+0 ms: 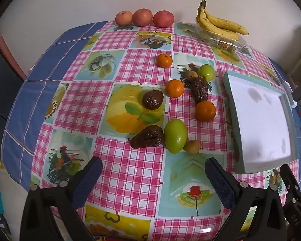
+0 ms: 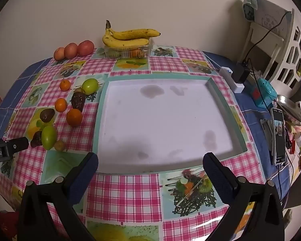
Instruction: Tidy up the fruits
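Both grippers spread wide and empty — left gripper (image 1: pixel 153 177) faces the scattered fruit (image 1: pixel 175 135), right gripper (image 2: pixel 150 169) waits before the bare tray (image 2: pixel 102 108) — ready for sorting.

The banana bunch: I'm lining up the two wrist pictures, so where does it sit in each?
Left wrist: banana bunch at top right, lying on a clear box at the table's far edge.
Right wrist: banana bunch at top, left of centre, on the same clear box.
Shared landmark: the white tray, nearer than the bananas in both.
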### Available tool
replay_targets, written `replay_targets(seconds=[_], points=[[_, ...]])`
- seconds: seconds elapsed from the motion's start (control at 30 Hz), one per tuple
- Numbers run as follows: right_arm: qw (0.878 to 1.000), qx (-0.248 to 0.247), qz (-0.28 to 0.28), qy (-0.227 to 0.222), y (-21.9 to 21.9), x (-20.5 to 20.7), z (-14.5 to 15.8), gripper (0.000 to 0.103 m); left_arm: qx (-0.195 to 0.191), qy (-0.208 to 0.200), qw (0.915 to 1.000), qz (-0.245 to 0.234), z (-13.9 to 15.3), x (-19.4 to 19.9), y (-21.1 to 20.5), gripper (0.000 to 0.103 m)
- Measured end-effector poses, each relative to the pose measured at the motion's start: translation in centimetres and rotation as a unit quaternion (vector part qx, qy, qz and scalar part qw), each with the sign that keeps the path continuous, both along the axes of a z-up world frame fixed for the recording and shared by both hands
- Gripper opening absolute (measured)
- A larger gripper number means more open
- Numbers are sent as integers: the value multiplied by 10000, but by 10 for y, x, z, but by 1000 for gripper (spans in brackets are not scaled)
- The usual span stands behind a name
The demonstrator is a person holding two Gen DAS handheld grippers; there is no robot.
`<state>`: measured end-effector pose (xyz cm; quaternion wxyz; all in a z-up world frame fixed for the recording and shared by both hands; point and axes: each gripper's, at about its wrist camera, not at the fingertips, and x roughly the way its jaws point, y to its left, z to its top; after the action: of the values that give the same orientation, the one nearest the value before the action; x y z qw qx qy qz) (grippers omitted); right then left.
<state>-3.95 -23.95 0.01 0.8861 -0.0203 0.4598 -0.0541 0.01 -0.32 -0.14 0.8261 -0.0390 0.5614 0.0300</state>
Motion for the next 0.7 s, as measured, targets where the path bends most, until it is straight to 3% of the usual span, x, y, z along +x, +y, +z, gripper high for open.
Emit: replay_targets(seconds=[0.7], points=[[9991,339,-167,192,-5,0,-7,103,172,75,9996,-209,-2,1,-5,103]])
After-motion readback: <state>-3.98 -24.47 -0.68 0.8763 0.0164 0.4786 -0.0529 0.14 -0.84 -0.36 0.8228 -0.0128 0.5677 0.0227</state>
